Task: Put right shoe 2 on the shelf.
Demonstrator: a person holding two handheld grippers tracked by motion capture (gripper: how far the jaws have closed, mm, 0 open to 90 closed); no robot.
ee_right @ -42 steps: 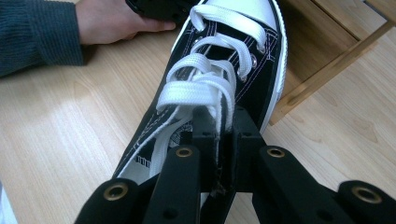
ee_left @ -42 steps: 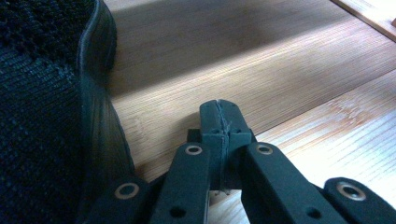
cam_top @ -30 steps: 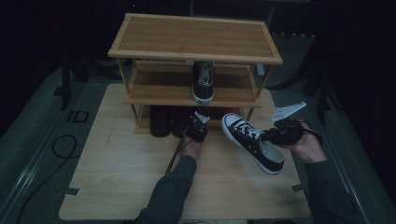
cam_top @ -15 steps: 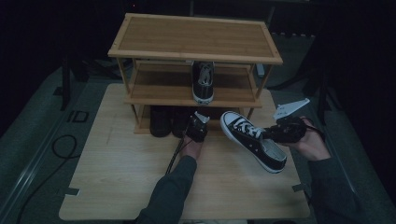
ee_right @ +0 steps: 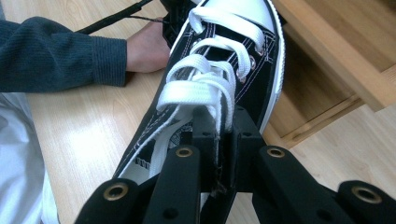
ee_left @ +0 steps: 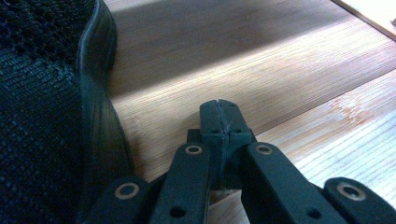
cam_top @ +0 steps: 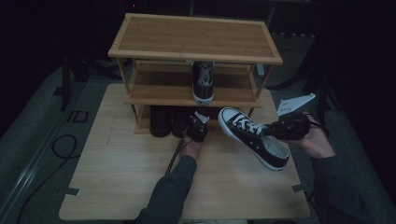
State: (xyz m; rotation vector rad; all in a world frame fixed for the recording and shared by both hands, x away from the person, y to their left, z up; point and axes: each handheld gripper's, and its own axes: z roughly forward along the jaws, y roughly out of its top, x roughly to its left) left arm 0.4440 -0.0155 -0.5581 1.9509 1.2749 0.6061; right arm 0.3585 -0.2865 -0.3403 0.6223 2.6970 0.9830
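A black canvas sneaker (cam_top: 252,138) with white laces and a white toe cap hangs tilted above the table, toe toward the rack. My right gripper (cam_top: 273,131) is shut on its upper edge beside the tongue; in the right gripper view the jaws (ee_right: 217,122) pinch the sneaker (ee_right: 229,65) just under the laces. A matching sneaker (cam_top: 203,82) stands on the rack's middle shelf. My left gripper (cam_top: 196,126) rests low at the front of the rack's bottom level, shut on nothing (ee_left: 218,112), beside a dark mesh shoe (ee_left: 42,116).
The bamboo shoe rack (cam_top: 196,37) stands at the back of the wooden table (cam_top: 121,182). Dark shoes (cam_top: 161,121) sit on its bottom level. A cable (cam_top: 58,144) lies on the floor at the left. The person's left sleeve (ee_right: 56,51) reaches across the table.
My right gripper has lifted the sneaker a little higher off the table. The left gripper has stayed where it was.
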